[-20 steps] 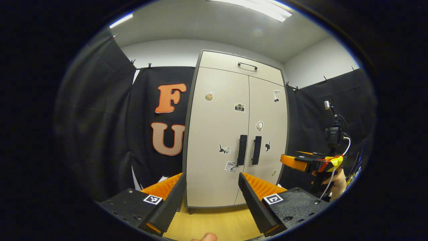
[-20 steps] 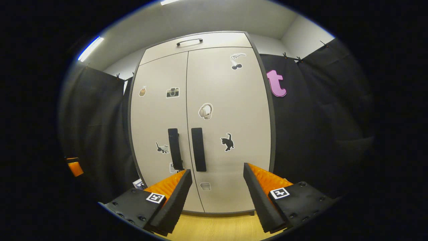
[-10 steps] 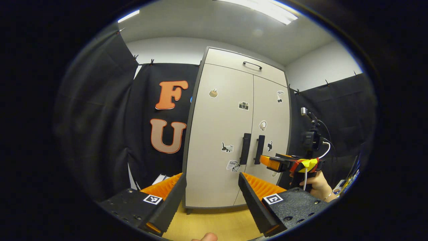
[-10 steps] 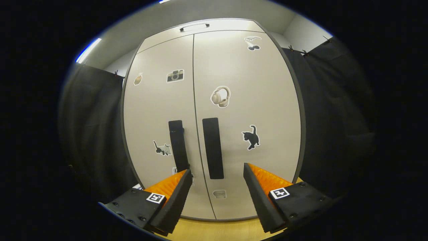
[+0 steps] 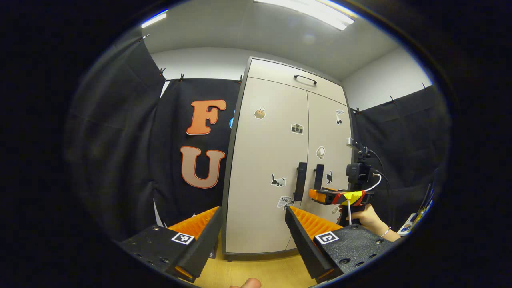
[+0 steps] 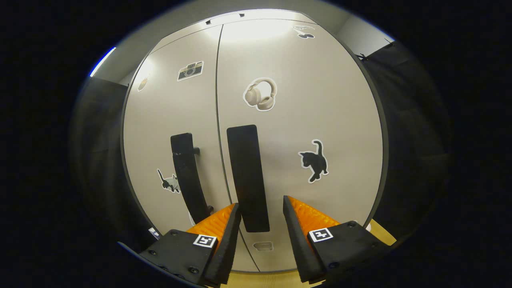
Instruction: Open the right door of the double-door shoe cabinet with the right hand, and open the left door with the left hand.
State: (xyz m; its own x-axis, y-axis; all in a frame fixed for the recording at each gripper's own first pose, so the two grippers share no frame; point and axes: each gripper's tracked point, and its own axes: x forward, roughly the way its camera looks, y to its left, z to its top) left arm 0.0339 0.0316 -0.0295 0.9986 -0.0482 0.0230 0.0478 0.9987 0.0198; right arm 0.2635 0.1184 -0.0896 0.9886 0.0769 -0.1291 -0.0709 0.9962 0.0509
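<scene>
Both doors (image 6: 280, 60) shut, nothing done. Our right hand-held gripper (image 6: 261, 208) spread, straddling right handle (image 6: 247, 176), not clamped. Left hand-held gripper (image 5: 253, 218) spread, well back from left handle (image 5: 301, 181).

The shoe cabinet (image 6: 280, 132) is showing smooth, pale laminate-looking doors with a soft satin sheen, catching a bright glare near the top. Its two bar handles (image 6: 247, 176) are looking matt black, like plastic or painted metal; which one cannot be told. Flat paper-like stickers (image 6: 260, 94) are lying on the doors around the handles. Below the cabinet, the floor (image 5: 256, 272) is showing light wood grain. Beside the cabinet, the booth wall (image 5: 120, 152) is hanging as matt black cloth.
</scene>
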